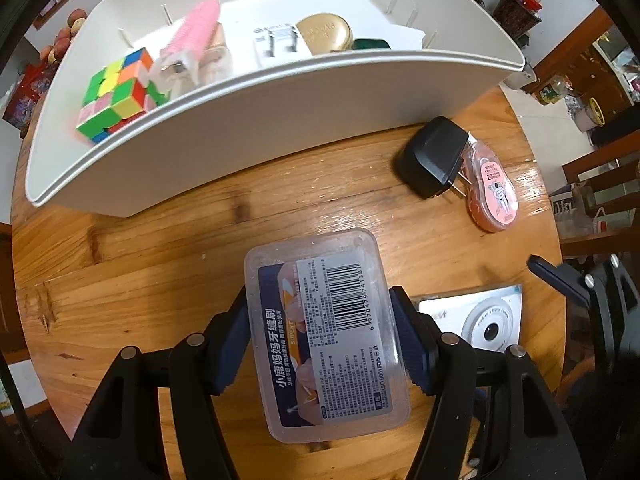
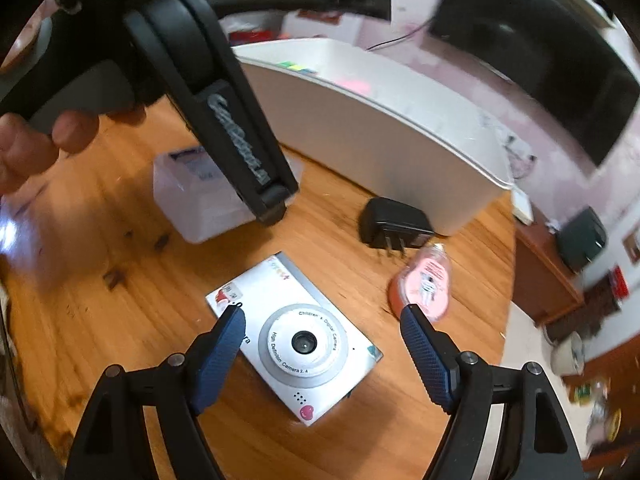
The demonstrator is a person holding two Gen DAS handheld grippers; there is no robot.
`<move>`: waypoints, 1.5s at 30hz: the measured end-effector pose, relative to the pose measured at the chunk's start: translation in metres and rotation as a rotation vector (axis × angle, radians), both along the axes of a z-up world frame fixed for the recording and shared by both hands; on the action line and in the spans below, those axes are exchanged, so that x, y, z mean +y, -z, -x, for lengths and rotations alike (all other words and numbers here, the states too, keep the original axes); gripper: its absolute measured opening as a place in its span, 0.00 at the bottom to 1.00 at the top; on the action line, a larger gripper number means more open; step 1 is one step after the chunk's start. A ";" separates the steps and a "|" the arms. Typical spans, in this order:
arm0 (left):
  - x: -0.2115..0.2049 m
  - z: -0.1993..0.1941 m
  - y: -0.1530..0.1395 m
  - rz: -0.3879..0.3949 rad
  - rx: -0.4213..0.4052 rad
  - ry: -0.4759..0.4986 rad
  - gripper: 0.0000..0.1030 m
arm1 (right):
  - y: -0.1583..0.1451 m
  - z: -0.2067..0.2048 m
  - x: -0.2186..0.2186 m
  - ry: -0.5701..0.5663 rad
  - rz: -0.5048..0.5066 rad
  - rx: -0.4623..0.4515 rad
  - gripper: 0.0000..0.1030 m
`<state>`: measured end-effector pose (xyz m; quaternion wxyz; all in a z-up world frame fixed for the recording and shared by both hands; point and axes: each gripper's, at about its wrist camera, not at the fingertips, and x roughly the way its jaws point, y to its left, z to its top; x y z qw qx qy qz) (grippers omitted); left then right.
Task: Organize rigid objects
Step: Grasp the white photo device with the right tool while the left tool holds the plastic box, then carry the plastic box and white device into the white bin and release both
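Observation:
My left gripper (image 1: pixel 320 312) is shut on a clear plastic box (image 1: pixel 326 332) with a barcode label, held above the wooden table, in front of the white bin (image 1: pixel 256 120). The box also shows in the right wrist view (image 2: pixel 200 200), partly behind the left gripper's body. My right gripper (image 2: pixel 322 316) is open, its fingers on either side of a white children's camera (image 2: pixel 300 340) lying flat on the table. The camera also shows in the left wrist view (image 1: pixel 484 320).
The bin holds a Rubik's cube (image 1: pixel 120 92), a pink brush (image 1: pixel 196 28), a gold tin (image 1: pixel 326 34) and other items. A black plug adapter (image 1: pixel 432 156) and a pink correction tape (image 1: pixel 490 188) lie on the round table (image 1: pixel 160 260) right of the bin.

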<state>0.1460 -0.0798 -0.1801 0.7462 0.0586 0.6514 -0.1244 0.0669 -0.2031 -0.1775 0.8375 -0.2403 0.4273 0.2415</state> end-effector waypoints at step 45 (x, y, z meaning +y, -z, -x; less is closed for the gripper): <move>0.050 0.019 -0.021 0.033 -0.124 -0.006 0.65 | 0.028 -0.002 0.039 0.312 -0.015 0.246 0.59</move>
